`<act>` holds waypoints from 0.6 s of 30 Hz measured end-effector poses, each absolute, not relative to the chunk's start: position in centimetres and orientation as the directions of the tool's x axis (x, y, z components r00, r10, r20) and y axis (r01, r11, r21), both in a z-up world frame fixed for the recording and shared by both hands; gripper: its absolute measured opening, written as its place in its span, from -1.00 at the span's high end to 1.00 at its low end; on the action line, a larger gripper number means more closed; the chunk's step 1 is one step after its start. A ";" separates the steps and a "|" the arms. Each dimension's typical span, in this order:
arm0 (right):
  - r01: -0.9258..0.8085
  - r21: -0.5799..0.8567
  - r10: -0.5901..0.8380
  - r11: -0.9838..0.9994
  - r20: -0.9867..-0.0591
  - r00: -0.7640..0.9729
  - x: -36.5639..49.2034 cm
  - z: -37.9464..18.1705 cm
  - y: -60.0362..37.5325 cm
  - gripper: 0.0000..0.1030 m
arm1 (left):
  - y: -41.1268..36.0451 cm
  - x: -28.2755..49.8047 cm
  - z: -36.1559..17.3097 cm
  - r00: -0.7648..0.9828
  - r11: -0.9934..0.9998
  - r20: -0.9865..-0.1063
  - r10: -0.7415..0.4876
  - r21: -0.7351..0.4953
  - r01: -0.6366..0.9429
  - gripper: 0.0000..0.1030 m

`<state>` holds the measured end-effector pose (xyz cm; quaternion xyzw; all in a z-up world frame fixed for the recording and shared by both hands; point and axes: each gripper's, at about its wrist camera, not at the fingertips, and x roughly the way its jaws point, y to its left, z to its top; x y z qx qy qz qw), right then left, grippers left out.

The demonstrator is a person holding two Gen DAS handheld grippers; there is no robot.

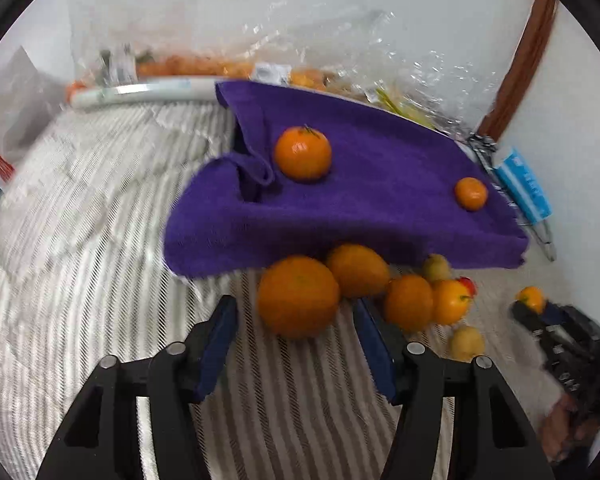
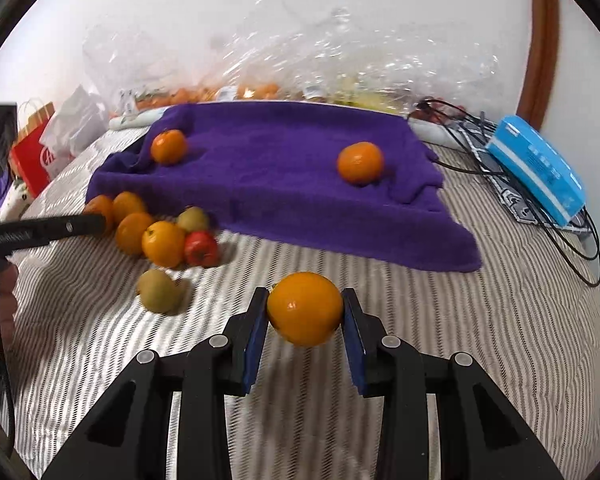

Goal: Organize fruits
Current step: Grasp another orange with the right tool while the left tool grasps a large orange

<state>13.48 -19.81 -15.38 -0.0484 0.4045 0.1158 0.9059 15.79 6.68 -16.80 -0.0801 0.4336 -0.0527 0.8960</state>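
A purple towel (image 1: pixel 380 208) (image 2: pixel 284 184) lies on the striped bedding with two oranges on it (image 1: pixel 304 153) (image 1: pixel 471 193). By its near edge sits a cluster of oranges (image 2: pixel 162 242), yellow-green fruits (image 2: pixel 158 290) and one red fruit (image 2: pixel 200 247). My left gripper (image 1: pixel 294 306) is open around the nearest big orange (image 1: pixel 298 296) of that cluster, with a gap at each pad. My right gripper (image 2: pixel 305 304) is shut on an orange (image 2: pixel 305 308), held just above the bedding in front of the towel. In the left wrist view it shows at the far right, still gripping that orange (image 1: pixel 531 298).
Clear plastic bags (image 2: pixel 300 60) holding more fruit lie along the wall behind the towel. At the right are a blue box (image 2: pixel 536 164) and black cables (image 2: pixel 580 240). A red paper bag (image 2: pixel 32 148) and a white bag (image 2: pixel 76 120) stand at the left.
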 end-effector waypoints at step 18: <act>-0.339 0.159 0.350 0.927 -0.691 0.633 13.0 -14.7 -20.4 0.31 | 7.2 14.4 -16.2 0.693 0.970 -0.700 -0.172 -0.243 -0.005 0.26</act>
